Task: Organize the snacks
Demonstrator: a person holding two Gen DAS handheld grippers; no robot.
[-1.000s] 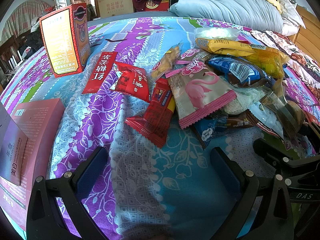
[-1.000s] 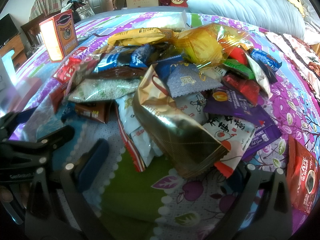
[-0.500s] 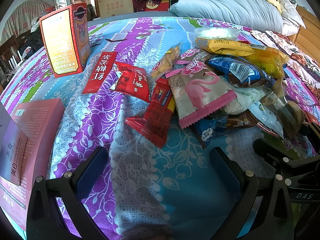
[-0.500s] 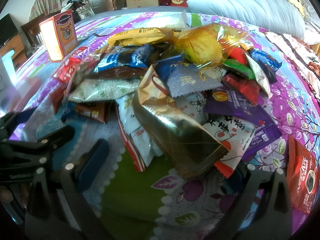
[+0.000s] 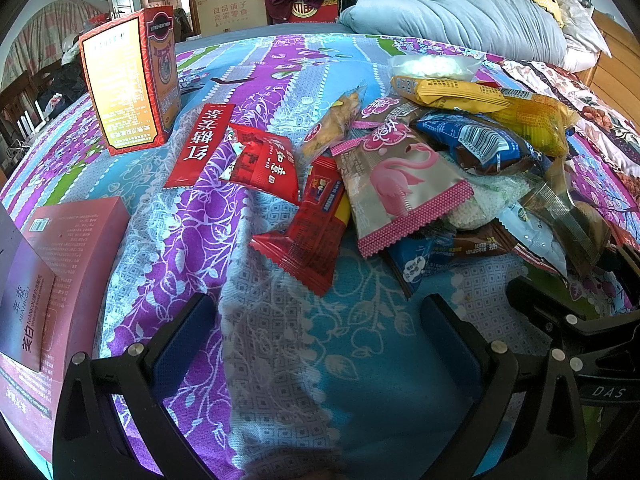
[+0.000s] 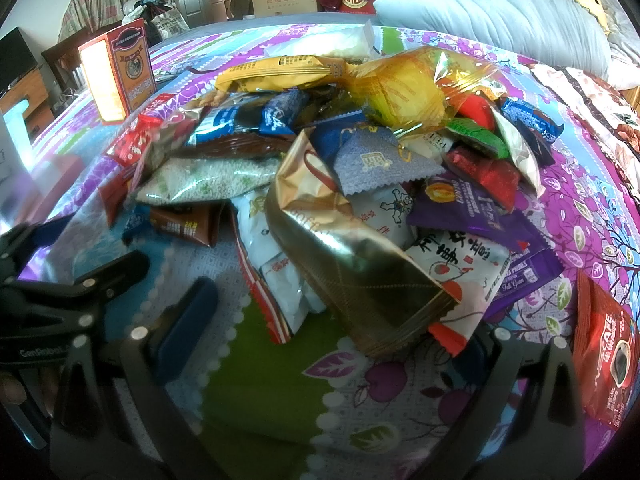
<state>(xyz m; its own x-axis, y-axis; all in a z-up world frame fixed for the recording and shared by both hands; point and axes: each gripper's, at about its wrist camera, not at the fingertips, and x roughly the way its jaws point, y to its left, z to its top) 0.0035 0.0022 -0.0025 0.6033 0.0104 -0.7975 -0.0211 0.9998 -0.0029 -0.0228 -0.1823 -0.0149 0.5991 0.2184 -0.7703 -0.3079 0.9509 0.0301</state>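
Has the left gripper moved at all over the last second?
No. In the left wrist view the left gripper frames the red snack packet and the upright red box just as it did a second earlier, with its jaws open.

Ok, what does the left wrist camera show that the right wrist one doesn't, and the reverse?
Only the left view shows the flat pink box, the long red sachet and the flamingo packet. Only the right view shows the gold foil bag, the purple packet and the red coffee sachet. Both show the upright red box, the yellow packet and the bedspread.
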